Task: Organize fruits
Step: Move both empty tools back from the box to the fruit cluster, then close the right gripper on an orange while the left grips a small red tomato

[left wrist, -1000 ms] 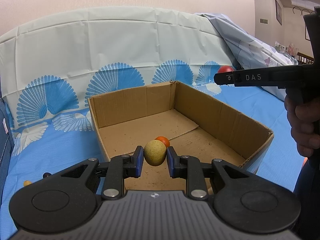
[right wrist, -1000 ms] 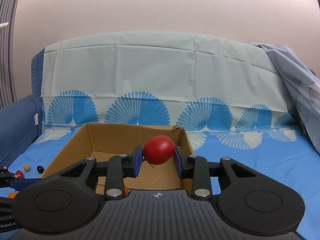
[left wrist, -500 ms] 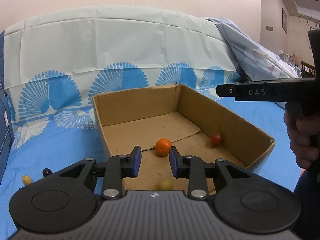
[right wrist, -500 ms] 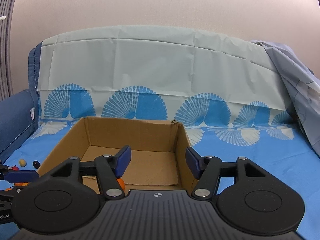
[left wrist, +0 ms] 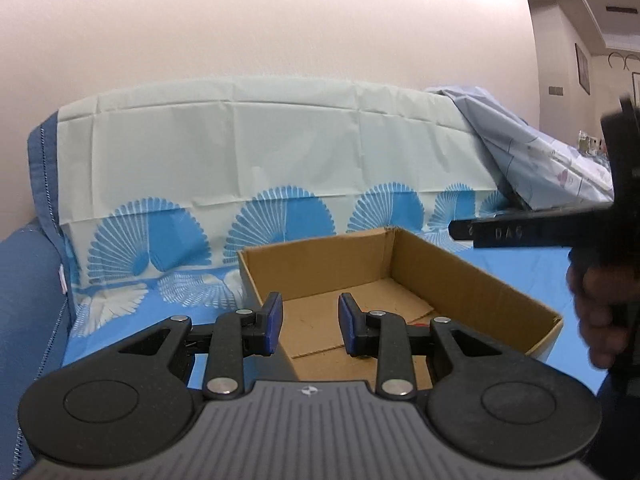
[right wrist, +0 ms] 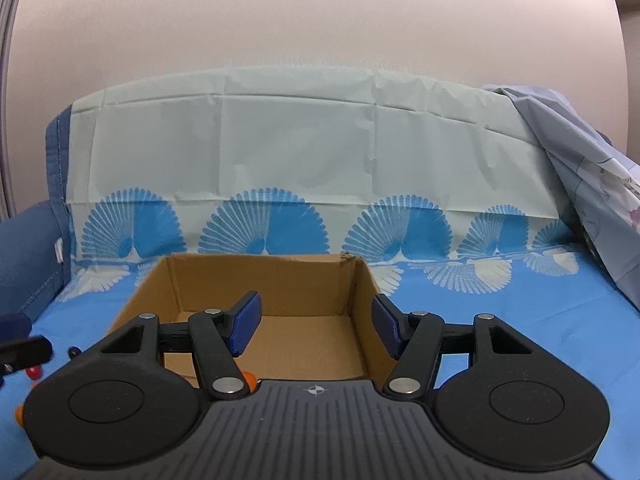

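An open cardboard box (left wrist: pixel 472 276) sits on the blue sheet; it also shows in the right wrist view (right wrist: pixel 360 280). My left gripper (left wrist: pixel 308 324) is open and empty above the box's near left corner. My right gripper (right wrist: pixel 316 328) is wide open and empty above the box's near edge. A sliver of a red fruit (left wrist: pixel 418 325) shows behind my left gripper's right finger. An orange fruit (right wrist: pixel 249 380) peeks out in the box behind my right gripper's left finger. The rest of the box floor near me is hidden.
Small fruits, a red one (right wrist: pixel 34 371) and a dark one (right wrist: pixel 74 350), lie on the sheet left of the box. The right gripper's body and the hand holding it (left wrist: pixel 600 292) fill the right side of the left wrist view. A pale fan-patterned backrest (right wrist: pixel 280 168) stands behind the box.
Both grippers opened and dropped their fruits, yellow-green from the left and red from the right, into the box. Both then rose and tilted up, so the box floor is mostly hidden.
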`<state>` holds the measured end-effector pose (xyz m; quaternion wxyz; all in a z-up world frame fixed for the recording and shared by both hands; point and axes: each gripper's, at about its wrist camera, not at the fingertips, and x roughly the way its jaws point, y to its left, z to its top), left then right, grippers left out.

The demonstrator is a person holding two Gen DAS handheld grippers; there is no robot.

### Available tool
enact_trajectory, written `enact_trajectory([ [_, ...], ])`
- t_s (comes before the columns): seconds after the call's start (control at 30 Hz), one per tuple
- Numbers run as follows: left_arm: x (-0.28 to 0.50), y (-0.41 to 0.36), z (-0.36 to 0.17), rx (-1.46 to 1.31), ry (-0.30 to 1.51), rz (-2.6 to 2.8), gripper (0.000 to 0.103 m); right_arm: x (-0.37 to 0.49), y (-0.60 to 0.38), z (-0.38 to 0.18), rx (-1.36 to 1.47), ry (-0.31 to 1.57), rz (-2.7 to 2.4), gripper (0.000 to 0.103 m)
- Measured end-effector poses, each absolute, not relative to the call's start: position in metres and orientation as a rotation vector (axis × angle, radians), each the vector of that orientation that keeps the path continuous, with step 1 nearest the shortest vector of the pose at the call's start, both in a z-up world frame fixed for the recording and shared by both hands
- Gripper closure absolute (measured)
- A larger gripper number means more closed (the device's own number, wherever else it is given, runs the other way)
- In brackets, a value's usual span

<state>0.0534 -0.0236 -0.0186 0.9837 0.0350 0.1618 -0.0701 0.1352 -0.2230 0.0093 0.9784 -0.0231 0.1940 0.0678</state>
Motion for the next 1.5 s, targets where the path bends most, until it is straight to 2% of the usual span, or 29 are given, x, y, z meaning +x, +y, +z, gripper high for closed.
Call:
enact_trajectory([
  [0.27, 0.037, 0.033, 0.017, 0.105, 0.354, -0.038, 0.069, 0.112, -0.198, 0.02, 0.026, 0.345, 0.234, 0.054],
  [0.4, 0.03, 0.068, 0.008, 0.032, 0.419, 0.064, 0.069, 0.102, -0.181, 0.021, 0.076, 0.356, 0.3, 0.054],
  [0.53, 0.013, 0.094, 0.013, -0.057, 0.379, 0.09, 0.065, 0.092, -0.155, 0.018, 0.084, 0.379, 0.398, 0.054],
  [0.87, 0.02, 0.142, -0.047, -0.085, 0.534, 0.201, 0.064, 0.069, -0.064, -0.005, -0.1, 0.481, 0.658, 0.054],
  [0.93, 0.021, 0.159, -0.059, -0.144, 0.562, 0.227, 0.066, 0.067, -0.05, -0.011, -0.137, 0.499, 0.695, 0.054],
  [1.0, 0.023, 0.179, -0.066, -0.23, 0.576, 0.248, 0.075, 0.066, -0.036, -0.016, -0.172, 0.521, 0.728, 0.054],
  [1.1, 0.028, 0.202, -0.075, -0.342, 0.601, 0.265, 0.082, 0.067, -0.018, -0.026, -0.221, 0.549, 0.77, 0.054],
  [1.5, 0.069, 0.215, -0.096, -0.428, 0.625, 0.221, 0.083, 0.086, 0.033, -0.068, -0.272, 0.696, 0.795, 0.054],
])
